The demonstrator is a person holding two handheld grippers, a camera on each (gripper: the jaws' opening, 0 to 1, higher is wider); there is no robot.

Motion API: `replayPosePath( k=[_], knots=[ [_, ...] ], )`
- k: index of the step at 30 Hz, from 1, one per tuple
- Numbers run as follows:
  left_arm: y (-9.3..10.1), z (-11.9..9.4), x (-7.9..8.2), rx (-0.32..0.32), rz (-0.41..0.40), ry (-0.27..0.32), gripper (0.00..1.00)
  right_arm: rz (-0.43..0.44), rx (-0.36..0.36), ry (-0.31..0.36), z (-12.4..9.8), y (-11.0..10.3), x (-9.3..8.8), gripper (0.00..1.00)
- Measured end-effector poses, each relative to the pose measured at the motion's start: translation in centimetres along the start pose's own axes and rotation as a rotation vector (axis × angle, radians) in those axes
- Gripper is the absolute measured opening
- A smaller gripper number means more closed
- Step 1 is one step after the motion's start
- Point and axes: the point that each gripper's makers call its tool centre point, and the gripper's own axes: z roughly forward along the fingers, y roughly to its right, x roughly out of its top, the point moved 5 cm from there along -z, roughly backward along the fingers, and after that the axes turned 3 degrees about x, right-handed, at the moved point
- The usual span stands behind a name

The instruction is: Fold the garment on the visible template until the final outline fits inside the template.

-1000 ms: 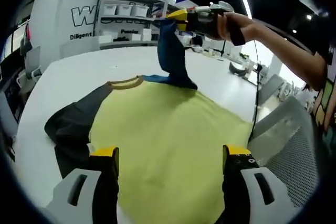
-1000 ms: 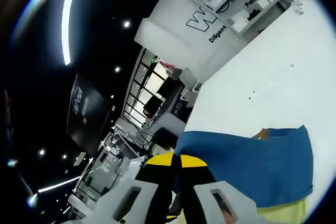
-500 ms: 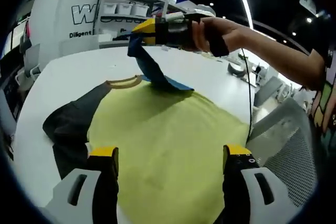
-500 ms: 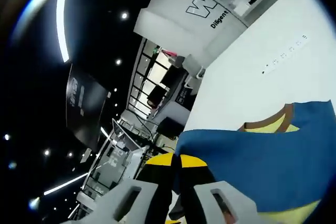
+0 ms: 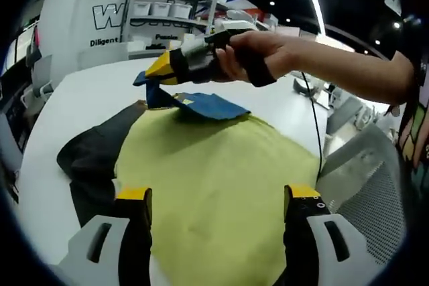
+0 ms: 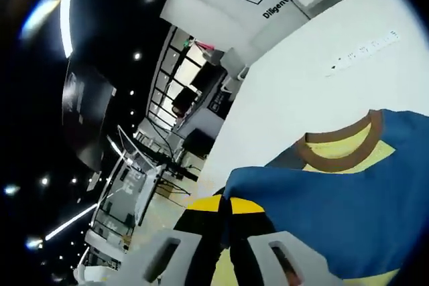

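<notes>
Blue sleeve (image 5: 204,104) of the yellow-bodied T-shirt (image 5: 221,185) is pinched in the right gripper (image 6: 224,213) over the white table (image 5: 100,92), left gripper (image 5: 218,199) jaws wide apart.

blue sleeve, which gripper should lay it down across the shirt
Right. The right gripper is already shut on the blue sleeve, over the yellow shirt. The left gripper is open, nearer the hem.

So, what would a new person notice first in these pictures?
First, the yellow shirt spread on the white table, with a dark sleeve at its left in the left gripper view. Then the right gripper, shut on the blue sleeve and carrying it over the brown collar.
</notes>
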Motion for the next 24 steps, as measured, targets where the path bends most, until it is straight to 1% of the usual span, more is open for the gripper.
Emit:
replayPosePath(
  k=[2,5,10,14,17,22,24],
  knots=[
    [-0.2,0.0,0.0,0.004,-0.016,-0.001,0.75,0.022,0.0,-0.014,0.8,0.2,-0.5,0.0],
    [-0.2,0.0,0.0,0.007,-0.014,-0.001,0.74,0.03,-0.007,-0.04,1.7,0.5,-1.1,0.0],
    [-0.2,0.0,-0.3,0.006,-0.015,-0.018,0.73,0.05,-0.018,-0.076,2.8,0.9,-1.9,0.0],
    [-0.3,0.0,-0.1,0.013,-0.001,-0.008,0.74,0.067,-0.036,-0.102,3.4,1.5,-2.6,0.0],
    [-0.4,0.0,-0.3,0.015,-0.01,-0.013,0.74,0.076,-0.05,-0.115,3.9,1.8,-3.1,0.0],
    [-0.3,0.1,-0.5,0.01,-0.02,-0.024,0.73,0.084,-0.06,-0.117,4.7,1.7,-3.5,0.0],
    [-0.2,0.0,-0.4,0.003,-0.006,-0.014,0.71,0.08,-0.081,-0.116,4.8,1.9,-3.7,0.0]
  ],
)
